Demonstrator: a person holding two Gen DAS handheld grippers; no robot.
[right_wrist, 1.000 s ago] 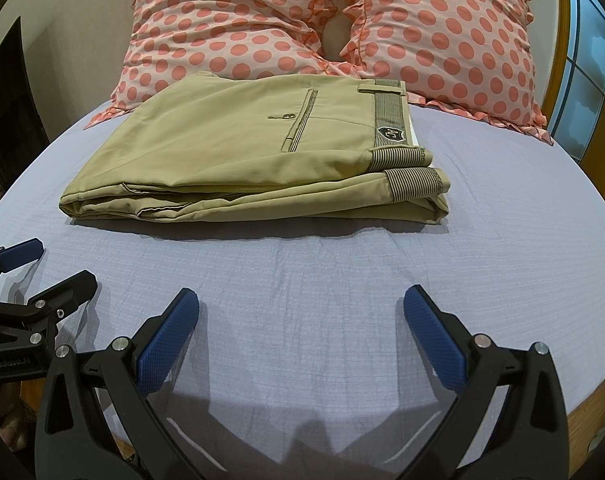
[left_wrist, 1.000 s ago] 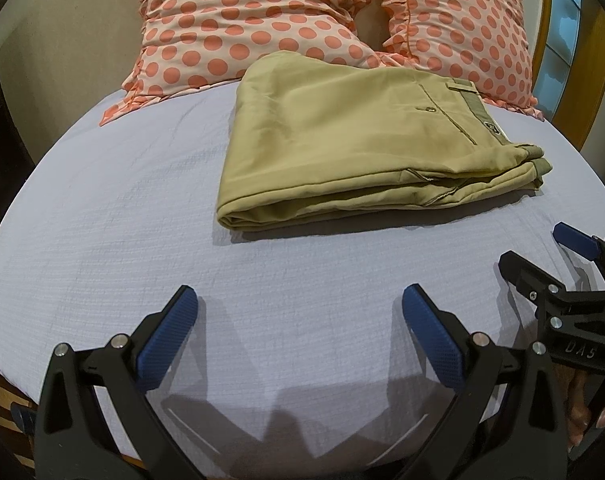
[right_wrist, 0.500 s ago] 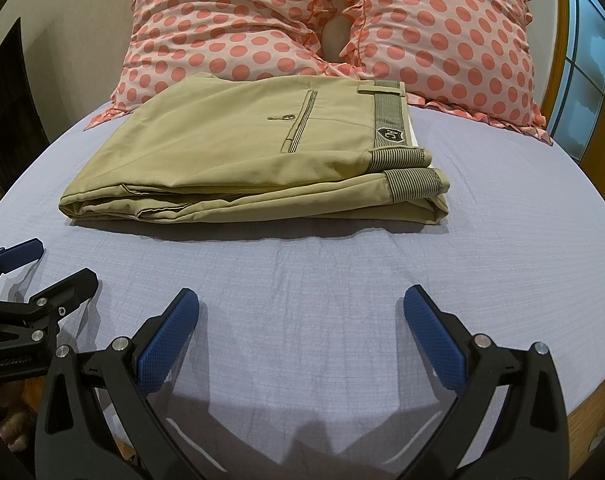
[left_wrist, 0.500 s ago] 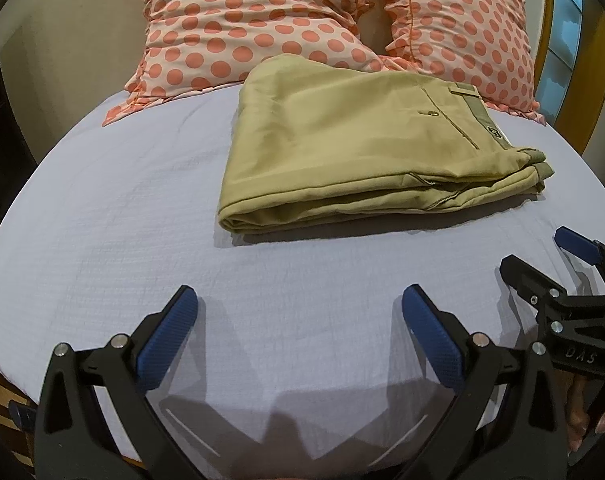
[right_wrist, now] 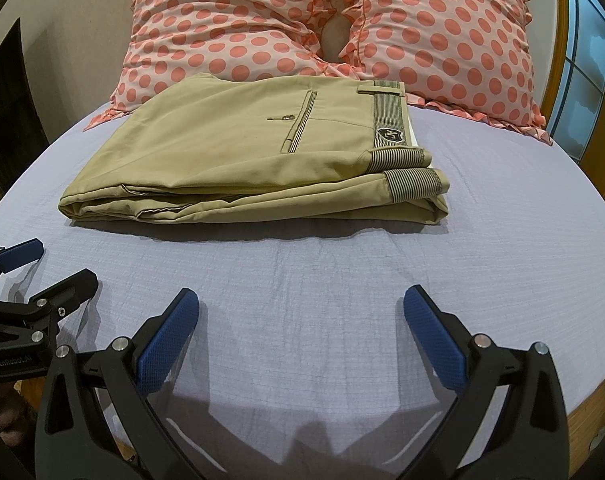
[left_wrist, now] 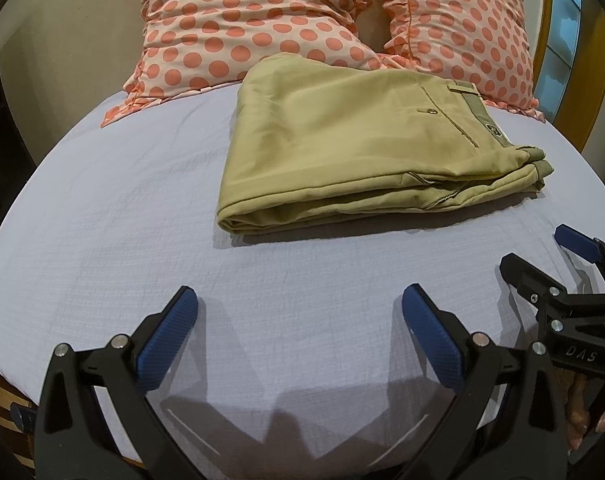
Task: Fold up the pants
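Khaki pants [left_wrist: 358,148] lie folded into a compact rectangle on the lavender bed sheet [left_wrist: 114,216], waistband to the right; they also show in the right wrist view [right_wrist: 254,148]. My left gripper [left_wrist: 298,316] is open and empty, low over the sheet near the pants' front edge. My right gripper [right_wrist: 302,316] is open and empty, also in front of the pants. Each gripper shows in the other's view: the right one [left_wrist: 550,256] at far right, the left one [right_wrist: 50,264] at far left.
Two pink polka-dot pillows [right_wrist: 230,20] [right_wrist: 442,28] lean behind the pants at the head of the bed. A wooden frame and window [right_wrist: 582,64] stand at the right. The bed's wooden edge [right_wrist: 594,392] runs near my grippers.
The left wrist view has tilted slightly, so the pants sit a little lower in it. The pants and the right gripper have not moved. Both grippers stay open.
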